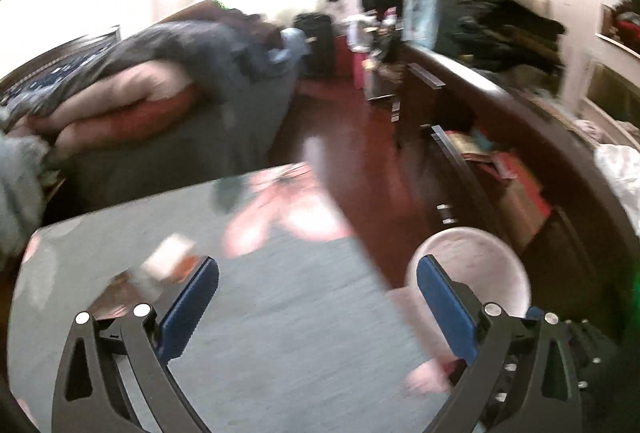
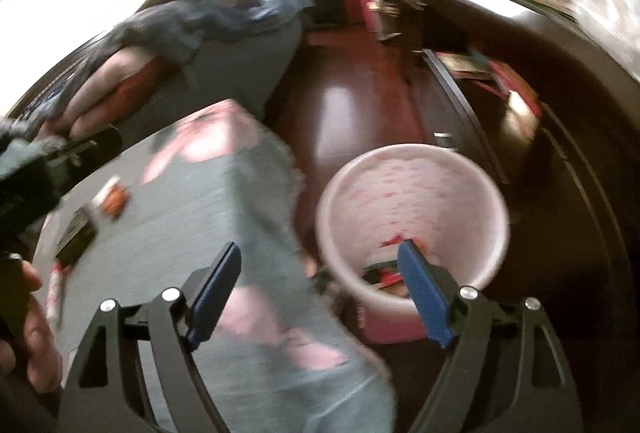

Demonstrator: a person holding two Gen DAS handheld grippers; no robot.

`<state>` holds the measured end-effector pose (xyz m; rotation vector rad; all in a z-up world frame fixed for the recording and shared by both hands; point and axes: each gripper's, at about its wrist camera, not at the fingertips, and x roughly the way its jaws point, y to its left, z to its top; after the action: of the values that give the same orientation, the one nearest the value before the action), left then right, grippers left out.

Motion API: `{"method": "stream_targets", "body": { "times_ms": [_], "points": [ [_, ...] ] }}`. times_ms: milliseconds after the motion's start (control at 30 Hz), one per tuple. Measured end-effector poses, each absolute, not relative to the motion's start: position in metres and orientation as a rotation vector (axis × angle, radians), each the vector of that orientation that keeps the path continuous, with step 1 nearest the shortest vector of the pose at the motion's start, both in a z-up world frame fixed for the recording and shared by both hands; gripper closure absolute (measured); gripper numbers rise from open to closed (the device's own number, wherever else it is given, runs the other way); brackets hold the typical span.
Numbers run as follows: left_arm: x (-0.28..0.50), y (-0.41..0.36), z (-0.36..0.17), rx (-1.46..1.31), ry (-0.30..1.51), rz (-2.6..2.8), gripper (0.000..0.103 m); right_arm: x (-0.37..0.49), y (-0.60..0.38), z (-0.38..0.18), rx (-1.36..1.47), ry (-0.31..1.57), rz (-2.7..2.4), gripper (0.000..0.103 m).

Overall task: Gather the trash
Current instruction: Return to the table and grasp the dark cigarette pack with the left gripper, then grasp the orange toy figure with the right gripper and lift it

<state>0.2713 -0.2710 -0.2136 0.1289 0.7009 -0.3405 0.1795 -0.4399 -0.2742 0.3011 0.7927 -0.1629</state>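
In the left wrist view, blurred throughout, the left gripper (image 1: 318, 283) has its two blue fingers (image 1: 188, 307) spread wide with nothing between them, over a grey cloth with pink flowers (image 1: 260, 293) that covers a flat surface. On that cloth, just beyond the left finger, lie two pieces of trash: a pale wrapper (image 1: 166, 259) and, touching it, a darker brownish wrapper (image 1: 120, 293); the blur hides whether there are more. One pink bin (image 1: 480, 257) stands on the dark red floor (image 1: 360, 153) right of the cloth, partly behind the right finger. A bed piled with bedding (image 1: 160, 85) fills the left side and a dark dresser (image 1: 500, 121) with open drawers and heaped clothes lines the right, leaving a narrow strip of floor between them. In the right wrist view, the right gripper (image 2: 320, 273) is likewise spread wide and empty, one finger over the cloth (image 2: 224, 201), the other (image 2: 424, 297) in front of the bin (image 2: 412, 209). The bin holds a few dark and red scraps (image 2: 380, 275) at its bottom; their number cannot be told. On the cloth at the left lie about three pieces: an orange-and-white wrapper (image 2: 114, 199), a dark packet (image 2: 76, 237) and a red-and-white wrapper (image 2: 56, 285). A hand (image 2: 32, 333) with the other black gripper shows at the left edge.
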Motion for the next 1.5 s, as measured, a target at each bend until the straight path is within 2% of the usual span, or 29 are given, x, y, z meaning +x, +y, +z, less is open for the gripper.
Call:
{"method": "stream_targets", "body": {
  "times_ms": [300, 500, 733, 767, 833, 900, 967, 1100, 1233, 1400, 1500],
  "points": [
    [0.287, -0.162, -0.236, 0.152, 0.775, -0.116, 0.004, 0.192, -0.348, -0.260, 0.201, 0.809, 0.020, 0.021],
    [0.321, -0.143, -0.263, 0.295, 0.817, -0.151, 0.004, 0.198, -0.323, -0.255, 0.164, 0.816, 0.052, 0.021],
    [0.349, -0.135, -0.289, 0.291, 0.888, -0.313, 0.004, 0.215, -0.315, -0.260, 0.155, 0.837, 0.042, 0.021],
    [0.350, -0.135, -0.291, 0.290, 0.898, -0.325, 0.006, 0.219, -0.313, -0.260, 0.152, 0.837, 0.041, 0.021],
    [0.353, -0.135, -0.291, 0.271, 0.907, -0.362, 0.019, 0.226, -0.309, -0.259, 0.147, 0.836, 0.038, 0.021],
    [0.355, -0.134, -0.294, 0.280, 0.922, -0.360, 0.026, 0.235, -0.305, -0.258, 0.142, 0.834, 0.037, 0.021],
    [0.355, -0.131, -0.297, 0.277, 0.934, -0.361, 0.029, 0.242, -0.302, -0.257, 0.140, 0.831, 0.035, 0.021],
    [0.352, -0.126, -0.296, 0.270, 0.917, -0.356, 0.044, 0.261, -0.293, -0.253, 0.141, 0.822, 0.033, 0.021],
    [0.347, -0.111, -0.290, 0.201, 0.915, -0.354, 0.054, 0.284, -0.285, -0.257, 0.140, 0.834, 0.030, 0.021],
    [0.337, -0.085, -0.270, 0.091, 0.863, -0.315, 0.054, 0.318, -0.275, -0.273, 0.150, 0.884, 0.026, 0.021],
    [0.330, -0.070, -0.256, 0.029, 0.818, -0.294, 0.054, 0.335, -0.264, -0.284, 0.137, 0.913, 0.030, 0.025]
  ]
}}
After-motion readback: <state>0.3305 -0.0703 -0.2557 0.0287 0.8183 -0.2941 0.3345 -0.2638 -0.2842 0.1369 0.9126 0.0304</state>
